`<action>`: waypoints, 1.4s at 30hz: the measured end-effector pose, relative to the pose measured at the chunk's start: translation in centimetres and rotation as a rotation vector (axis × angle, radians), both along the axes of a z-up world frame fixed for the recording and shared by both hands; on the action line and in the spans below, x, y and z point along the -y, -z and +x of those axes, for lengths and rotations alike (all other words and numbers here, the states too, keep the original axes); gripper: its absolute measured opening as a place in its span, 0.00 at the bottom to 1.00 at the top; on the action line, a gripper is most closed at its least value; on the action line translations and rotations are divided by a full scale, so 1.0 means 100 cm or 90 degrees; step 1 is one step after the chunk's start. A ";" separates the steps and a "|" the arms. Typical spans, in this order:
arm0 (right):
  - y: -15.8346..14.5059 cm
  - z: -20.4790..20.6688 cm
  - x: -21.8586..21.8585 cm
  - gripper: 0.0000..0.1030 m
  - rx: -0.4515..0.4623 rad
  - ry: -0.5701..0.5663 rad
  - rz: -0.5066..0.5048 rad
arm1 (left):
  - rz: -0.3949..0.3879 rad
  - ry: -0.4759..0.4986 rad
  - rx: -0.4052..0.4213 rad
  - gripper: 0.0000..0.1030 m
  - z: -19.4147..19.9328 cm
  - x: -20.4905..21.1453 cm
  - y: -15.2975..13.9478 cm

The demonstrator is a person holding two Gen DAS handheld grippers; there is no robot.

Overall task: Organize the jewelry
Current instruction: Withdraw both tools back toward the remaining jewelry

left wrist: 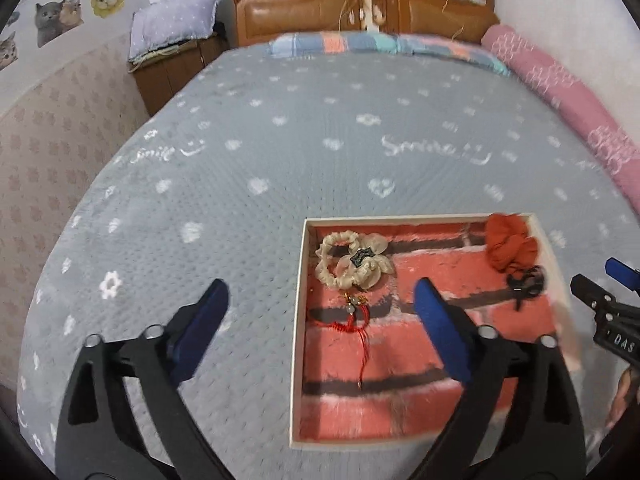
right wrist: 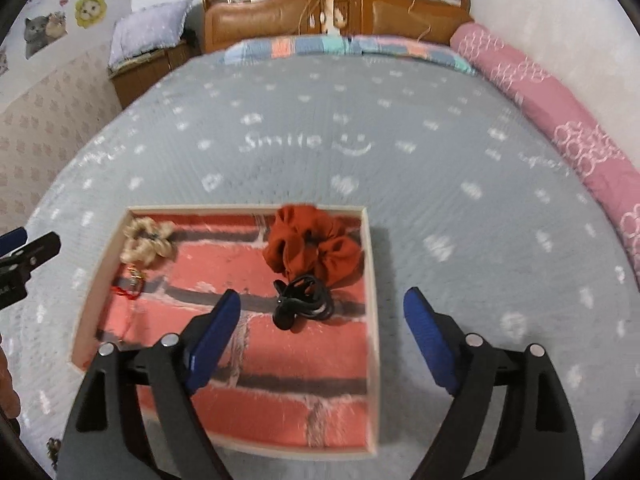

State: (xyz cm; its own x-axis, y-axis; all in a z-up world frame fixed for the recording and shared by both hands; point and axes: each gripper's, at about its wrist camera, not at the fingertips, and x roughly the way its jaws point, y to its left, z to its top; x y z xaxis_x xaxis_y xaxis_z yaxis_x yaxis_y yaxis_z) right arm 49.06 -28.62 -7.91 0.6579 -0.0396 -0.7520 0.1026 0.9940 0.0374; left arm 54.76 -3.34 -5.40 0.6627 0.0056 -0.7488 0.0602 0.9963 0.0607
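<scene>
A shallow white-rimmed tray (left wrist: 298, 320) with a red brick-pattern lining lies on the grey bed; it also shows in the right wrist view (right wrist: 372, 300). In it lie a cream scrunchie (left wrist: 352, 264) (right wrist: 146, 246), a red-cord bracelet with beads (left wrist: 354, 314) (right wrist: 130, 284), an orange scrunchie (left wrist: 510, 246) (right wrist: 312, 248) and a black hair tie (left wrist: 528, 280) (right wrist: 300, 300). My left gripper (left wrist: 320, 300) is open and empty above the tray's left edge. My right gripper (right wrist: 322, 304) is open and empty above the tray's right side, near the black hair tie.
The grey patterned bedspread (left wrist: 260, 152) surrounds the tray. A pink rolled blanket (left wrist: 560, 92) lies along the right side. A wooden headboard (left wrist: 360, 12) and folded quilt (left wrist: 380, 46) are at the far end. A nightstand with a pillow (left wrist: 176, 40) stands at the far left.
</scene>
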 end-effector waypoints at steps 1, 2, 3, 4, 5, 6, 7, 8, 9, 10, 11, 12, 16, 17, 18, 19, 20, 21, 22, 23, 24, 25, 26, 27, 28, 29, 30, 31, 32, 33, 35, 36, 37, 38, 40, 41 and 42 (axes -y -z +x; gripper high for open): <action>-0.009 -0.009 0.003 0.86 0.011 0.002 -0.004 | -0.005 0.002 0.010 0.95 -0.010 -0.003 -0.008; -0.017 -0.019 0.004 0.87 0.018 0.004 -0.009 | -0.013 0.006 0.020 0.95 -0.022 -0.005 -0.016; -0.023 -0.022 0.006 0.87 0.023 0.005 -0.012 | -0.016 0.011 0.025 0.95 -0.030 -0.006 -0.021; -0.031 -0.033 0.008 0.88 0.031 0.006 -0.019 | -0.016 0.016 0.030 0.95 -0.040 -0.007 -0.026; -0.035 -0.041 0.009 0.88 0.035 0.007 -0.023 | -0.014 0.024 0.038 0.95 -0.053 -0.007 -0.032; -0.038 -0.051 0.010 0.89 0.039 0.009 -0.028 | -0.010 0.026 0.043 0.95 -0.061 -0.007 -0.034; -0.041 -0.062 0.012 0.89 0.044 0.009 -0.031 | -0.005 0.028 0.053 0.95 -0.074 -0.008 -0.037; -0.043 -0.067 0.014 0.89 0.047 0.010 -0.032 | -0.004 0.028 0.057 0.95 -0.081 -0.009 -0.039; -0.043 -0.075 0.016 0.90 0.050 0.013 -0.031 | -0.004 0.030 0.059 0.95 -0.091 -0.010 -0.039; -0.042 -0.082 0.018 0.90 0.052 0.019 -0.031 | -0.007 0.030 0.057 0.95 -0.099 -0.011 -0.039; -0.042 -0.089 0.021 0.90 0.054 0.023 -0.030 | -0.012 0.029 0.055 0.95 -0.105 -0.011 -0.038; -0.041 -0.095 0.025 0.90 0.054 0.028 -0.027 | -0.016 0.031 0.053 0.95 -0.111 -0.011 -0.037; -0.025 -0.118 0.038 0.90 0.045 0.048 0.013 | -0.014 0.033 0.047 0.95 -0.136 -0.011 -0.024; -0.021 -0.123 0.038 0.90 0.044 0.050 0.014 | -0.012 0.035 0.045 0.95 -0.141 -0.010 -0.021; -0.017 -0.129 0.039 0.90 0.043 0.051 0.012 | -0.010 0.035 0.041 0.95 -0.146 -0.009 -0.016; -0.014 -0.133 0.038 0.90 0.043 0.052 0.010 | -0.009 0.035 0.039 0.95 -0.149 -0.008 -0.013; -0.010 -0.139 0.038 0.90 0.045 0.051 0.010 | -0.011 0.036 0.035 0.95 -0.155 -0.007 -0.007; -0.007 -0.145 0.038 0.90 0.046 0.049 0.012 | -0.013 0.036 0.032 0.95 -0.161 -0.005 -0.003; -0.005 -0.149 0.037 0.90 0.049 0.048 0.014 | -0.013 0.036 0.031 0.95 -0.165 -0.004 0.001; -0.002 -0.156 0.036 0.89 0.052 0.045 0.012 | -0.007 0.036 0.033 0.95 -0.171 -0.001 0.005; 0.000 -0.161 0.034 0.89 0.053 0.043 0.008 | -0.003 0.034 0.034 0.95 -0.175 0.001 0.010; 0.004 -0.167 0.032 0.89 0.054 0.040 0.002 | -0.005 0.033 0.031 0.95 -0.180 0.003 0.014; 0.009 -0.174 0.029 0.89 0.054 0.036 0.000 | -0.015 0.035 0.022 0.95 -0.184 0.004 0.019; 0.013 -0.179 0.027 0.89 0.053 0.031 0.000 | -0.023 0.034 0.015 0.95 -0.188 0.004 0.025; 0.017 -0.184 0.024 0.89 0.051 0.026 -0.002 | -0.030 0.034 0.011 0.95 -0.192 0.005 0.029; 0.021 -0.190 0.023 0.89 0.051 0.024 -0.007 | -0.036 0.036 0.005 0.95 -0.197 0.006 0.035; 0.025 -0.194 0.020 0.89 0.051 0.023 -0.011 | -0.038 0.038 0.001 0.95 -0.200 0.007 0.041; 0.027 -0.198 0.019 0.89 0.049 0.021 -0.013 | -0.036 0.039 -0.002 0.95 -0.203 0.009 0.045; 0.031 -0.202 0.016 0.89 0.046 0.016 -0.013 | -0.034 0.039 -0.006 0.95 -0.207 0.010 0.051; 0.035 -0.205 0.015 0.89 0.043 0.013 -0.014 | -0.034 0.042 -0.011 0.95 -0.211 0.011 0.056; 0.042 -0.211 0.009 0.88 0.039 0.008 -0.025 | -0.035 0.044 -0.019 0.94 -0.216 0.012 0.064; 0.045 -0.214 0.007 0.85 0.038 0.006 -0.029 | -0.036 0.044 -0.023 0.94 -0.219 0.012 0.068; 0.048 -0.216 0.004 0.82 0.036 0.004 -0.032 | -0.038 0.043 -0.025 0.93 -0.222 0.012 0.071; 0.052 -0.219 0.002 0.82 0.032 0.001 -0.034 | -0.042 0.044 -0.029 0.92 -0.224 0.011 0.075; 0.059 -0.225 -0.001 0.81 0.028 0.001 -0.035 | -0.042 0.044 -0.036 0.91 -0.229 0.011 0.083; 0.061 -0.226 -0.001 0.81 0.028 0.001 -0.034 | -0.039 0.042 -0.038 0.90 -0.230 0.011 0.086; 0.065 -0.228 -0.001 0.79 0.025 0.002 -0.028 | -0.039 0.042 -0.040 0.89 -0.231 0.010 0.089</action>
